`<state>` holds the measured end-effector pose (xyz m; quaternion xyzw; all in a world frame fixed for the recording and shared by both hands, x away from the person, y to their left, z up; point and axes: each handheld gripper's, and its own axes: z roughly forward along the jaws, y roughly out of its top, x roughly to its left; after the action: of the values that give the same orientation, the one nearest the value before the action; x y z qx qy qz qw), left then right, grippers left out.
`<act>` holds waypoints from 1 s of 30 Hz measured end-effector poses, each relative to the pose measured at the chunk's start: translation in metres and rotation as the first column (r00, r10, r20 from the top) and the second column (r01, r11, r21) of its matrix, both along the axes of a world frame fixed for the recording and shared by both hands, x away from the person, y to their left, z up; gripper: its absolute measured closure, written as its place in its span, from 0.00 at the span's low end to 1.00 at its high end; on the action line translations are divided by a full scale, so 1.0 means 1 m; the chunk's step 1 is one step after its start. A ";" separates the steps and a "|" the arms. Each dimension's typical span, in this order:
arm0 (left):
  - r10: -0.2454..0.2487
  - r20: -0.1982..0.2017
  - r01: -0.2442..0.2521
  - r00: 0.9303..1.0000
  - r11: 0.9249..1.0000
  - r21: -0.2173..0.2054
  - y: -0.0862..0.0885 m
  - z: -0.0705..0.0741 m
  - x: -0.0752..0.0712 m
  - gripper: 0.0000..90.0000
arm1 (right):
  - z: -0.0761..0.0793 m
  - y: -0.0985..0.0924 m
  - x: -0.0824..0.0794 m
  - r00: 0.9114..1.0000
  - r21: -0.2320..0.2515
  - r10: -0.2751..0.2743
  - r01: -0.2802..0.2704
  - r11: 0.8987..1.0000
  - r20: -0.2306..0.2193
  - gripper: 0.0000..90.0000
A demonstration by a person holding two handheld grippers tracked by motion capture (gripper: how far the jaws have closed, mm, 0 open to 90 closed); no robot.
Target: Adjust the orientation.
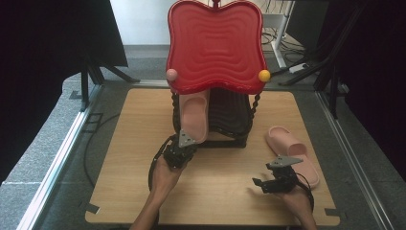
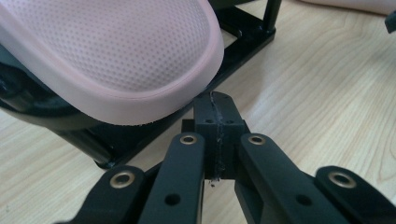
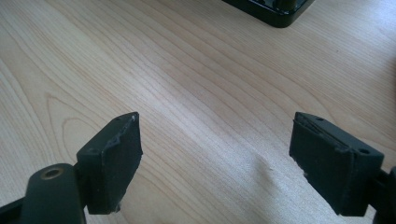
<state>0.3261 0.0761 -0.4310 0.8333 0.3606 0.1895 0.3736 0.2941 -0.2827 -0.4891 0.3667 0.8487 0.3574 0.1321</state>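
A rack with a wavy red top (image 1: 215, 43) and black shelves (image 1: 232, 117) stands at the back of the wooden table (image 1: 215, 196). One pink slipper (image 1: 194, 115) leans sole-up on its lower shelf. Just below the heel of this slipper (image 2: 116, 51), my left gripper (image 1: 186, 145) has its jaws pressed together (image 2: 215, 107) with nothing between them. A second pink slipper (image 1: 294, 153) lies flat on the table to the right. In front of it my right gripper (image 1: 258, 184) stands open (image 3: 215, 154) over bare wood, holding nothing.
A pink ball (image 1: 171, 74) and a yellow ball (image 1: 264, 75) sit at the red top's front corners. The rack's black base (image 3: 275, 11) lies ahead of the right gripper. Metal rails (image 1: 62, 153) border the table; cables and stands crowd the floor behind.
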 end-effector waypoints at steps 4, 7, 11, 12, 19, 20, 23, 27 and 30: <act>0.002 0.010 -0.002 1.000 1.000 0.011 -0.001 0.005 0.010 1.00 | 0.000 -0.001 0.000 1.000 0.001 -0.002 0.002 1.000 0.004 0.19; 0.012 0.007 -0.012 1.000 1.000 0.008 -0.004 0.007 0.018 1.00 | 0.001 -0.001 0.000 1.000 0.002 -0.002 0.002 1.000 0.007 0.19; 0.015 -0.002 -0.015 1.000 1.000 0.007 -0.005 0.009 0.027 1.00 | 0.001 -0.002 0.000 1.000 0.003 -0.005 0.005 1.000 0.002 0.19; 0.017 -0.006 -0.017 1.000 1.000 0.004 -0.005 0.009 0.028 1.00 | 0.001 -0.002 0.000 1.000 0.004 -0.006 0.006 1.000 0.002 0.19; 0.022 -0.026 -0.023 0.999 0.999 -0.033 -0.004 0.010 0.031 0.99 | 0.001 -0.003 0.000 1.000 0.004 -0.007 0.007 1.000 0.003 0.19; 0.018 -0.029 -0.019 0.999 0.999 -0.044 -0.004 0.010 0.030 0.98 | 0.001 -0.003 0.000 1.000 0.006 -0.007 0.007 1.000 0.004 0.19; 0.008 -0.033 -0.010 0.999 0.998 -0.060 -0.004 0.012 0.023 0.89 | 0.001 -0.003 0.000 1.000 0.006 -0.008 0.008 1.000 0.005 0.19; -0.001 -0.046 -0.002 0.999 0.998 -0.060 -0.002 0.011 0.015 0.71 | 0.002 -0.002 0.000 1.000 0.006 -0.007 0.007 1.000 0.007 0.19; -0.005 -0.048 0.002 0.999 0.998 -0.067 0.004 0.009 0.008 0.60 | 0.001 -0.002 0.000 1.000 0.005 -0.005 0.005 1.000 0.001 0.19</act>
<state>0.3342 0.0800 -0.4224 0.8253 0.3743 0.1565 0.3928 0.2939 -0.2848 -0.4878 0.3688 0.8468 0.3597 0.1325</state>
